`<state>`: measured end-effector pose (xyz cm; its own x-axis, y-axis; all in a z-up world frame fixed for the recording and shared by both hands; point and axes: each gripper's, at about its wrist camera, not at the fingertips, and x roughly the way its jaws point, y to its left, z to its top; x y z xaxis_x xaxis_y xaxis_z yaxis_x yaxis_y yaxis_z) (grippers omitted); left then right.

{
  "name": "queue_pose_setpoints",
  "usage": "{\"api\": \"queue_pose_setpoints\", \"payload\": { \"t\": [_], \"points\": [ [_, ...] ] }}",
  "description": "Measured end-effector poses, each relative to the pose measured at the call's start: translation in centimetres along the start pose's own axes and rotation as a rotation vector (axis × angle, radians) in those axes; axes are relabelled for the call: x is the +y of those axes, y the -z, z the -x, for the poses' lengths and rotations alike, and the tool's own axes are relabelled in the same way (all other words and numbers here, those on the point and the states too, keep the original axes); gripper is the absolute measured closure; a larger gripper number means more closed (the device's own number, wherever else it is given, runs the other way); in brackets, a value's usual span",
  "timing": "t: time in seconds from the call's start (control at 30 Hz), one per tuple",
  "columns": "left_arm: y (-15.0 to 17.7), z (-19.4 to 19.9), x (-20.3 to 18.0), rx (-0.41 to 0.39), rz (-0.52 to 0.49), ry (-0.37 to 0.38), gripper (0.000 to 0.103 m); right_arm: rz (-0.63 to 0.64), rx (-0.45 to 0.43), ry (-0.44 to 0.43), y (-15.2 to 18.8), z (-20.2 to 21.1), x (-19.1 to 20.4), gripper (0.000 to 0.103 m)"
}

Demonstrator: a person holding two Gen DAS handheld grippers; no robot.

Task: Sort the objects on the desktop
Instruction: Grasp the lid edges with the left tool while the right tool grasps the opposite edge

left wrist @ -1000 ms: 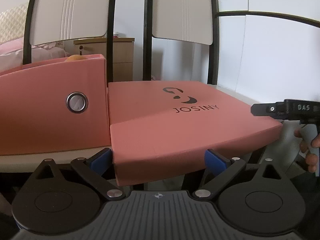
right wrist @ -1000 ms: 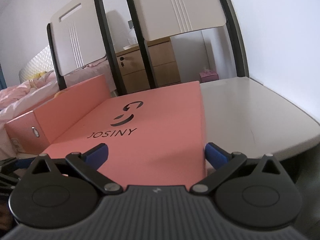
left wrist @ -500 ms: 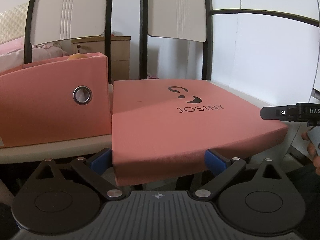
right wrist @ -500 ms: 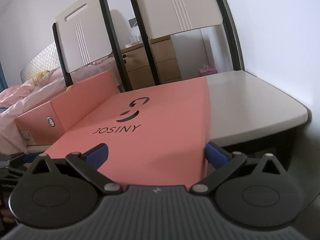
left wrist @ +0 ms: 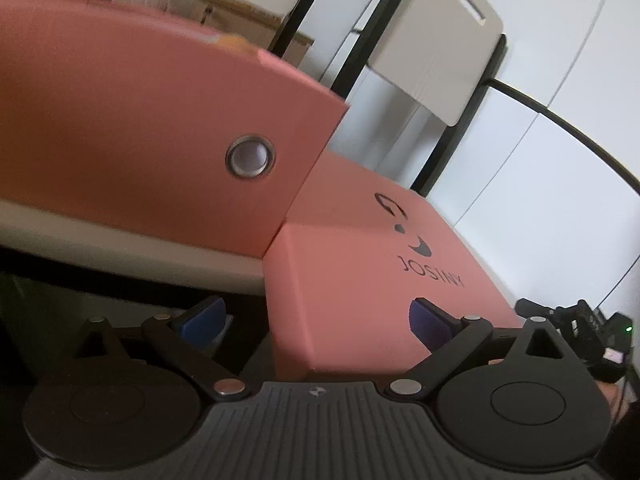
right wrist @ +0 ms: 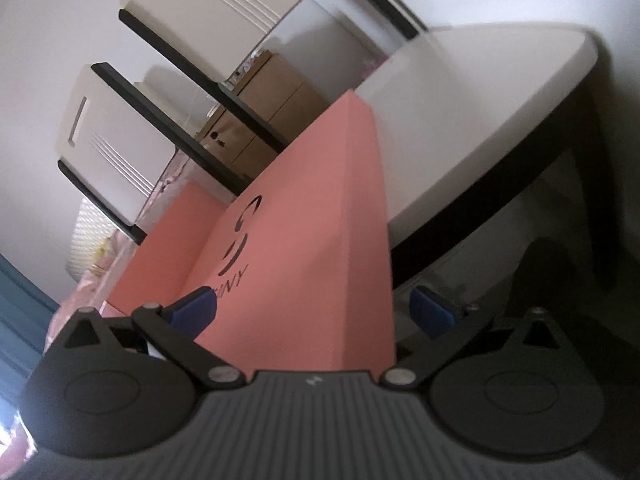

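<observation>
Pink lid (left wrist: 360, 280) overhangs the bench (right wrist: 480, 120) edge. Left hand-held gripper (left wrist: 316, 316) and right hand-held gripper (right wrist: 312, 308) each straddle a near corner, jaws wide; contact indeterminate.

You're in a home bedroom: behind the table (right wrist: 480, 92) stand two chairs (right wrist: 116, 136), a wooden drawer cabinet (right wrist: 264, 108), pink bedding (right wrist: 86, 284).

- Pink lid (left wrist: 360, 276): matt cardboard with a fine ribbed texture; printed black logo.
- Pink box (left wrist: 152, 128), upper left of the frame: matt cardboard; polished metal eyelet (left wrist: 250, 156).
- Left hand-held gripper (left wrist: 316, 320): matt black plastic, blue pads.
- Surface (right wrist: 472, 128): smooth, pale, low sheen.
</observation>
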<state>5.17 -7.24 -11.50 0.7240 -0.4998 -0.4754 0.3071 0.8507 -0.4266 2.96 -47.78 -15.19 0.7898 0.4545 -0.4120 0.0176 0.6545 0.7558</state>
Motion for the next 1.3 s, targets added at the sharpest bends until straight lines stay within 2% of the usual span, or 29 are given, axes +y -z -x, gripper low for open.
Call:
{"api": "queue_pose_setpoints", "payload": {
  "t": [0.13, 0.23, 0.3, 0.33, 0.4, 0.63, 0.77, 0.9, 1.0, 1.17, 1.3],
  "points": [
    [-0.1, -0.8, 0.4, 0.012, 0.036, 0.019, 0.004, -0.037, 0.042, -0.044, 0.1, -1.5, -0.2, 0.000],
    [-0.2, -1.4, 0.6, 0.022, 0.063, 0.033, 0.006, -0.054, 0.032, -0.053, 0.1, -1.7, -0.4, 0.002],
    [-0.2, -1.8, 0.8, 0.028, 0.081, 0.042, 0.014, -0.050, 0.029, -0.045, 0.1, -1.6, -0.3, 0.018],
    [-0.2, -2.0, 0.9, 0.031, 0.090, 0.047, 0.020, -0.042, 0.030, -0.035, 0.1, -1.6, -0.1, 0.021],
    [-0.3, -2.4, 1.1, 0.037, 0.109, 0.056, 0.020, -0.014, 0.031, -0.012, 0.2, -1.5, 0.1, 0.025],
    [-0.4, -0.5, -0.7, -0.027, -0.005, 0.011, 0.026, 0.025, -0.003, -0.034, 0.4, 0.1, 1.0, 0.030],
    [-0.5, 0.5, -1.8, -0.063, -0.070, -0.015, 0.027, 0.093, -0.046, -0.054, 0.5, 2.0, 2.6, 0.034],
    [-0.7, 0.7, -1.3, -0.042, -0.032, 0.015, 0.027, 0.153, -0.072, -0.051, 0.3, 3.4, 4.0, 0.036],
    [-0.4, 0.2, -0.6, -0.017, -0.003, 0.030, 0.027, 0.112, -0.049, -0.047, 0.6, 3.1, 3.1, 0.036],
    [-0.3, -0.1, -0.9, -0.011, -0.023, 0.031, 0.026, 0.024, -0.022, -0.046, 1.0, 2.5, 1.4, 0.035],
    [0.0, -0.5, -0.1, 0.012, 0.019, 0.049, 0.024, -0.046, 0.006, -0.043, 1.2, 1.5, -0.3, 0.032]
  ]
}}
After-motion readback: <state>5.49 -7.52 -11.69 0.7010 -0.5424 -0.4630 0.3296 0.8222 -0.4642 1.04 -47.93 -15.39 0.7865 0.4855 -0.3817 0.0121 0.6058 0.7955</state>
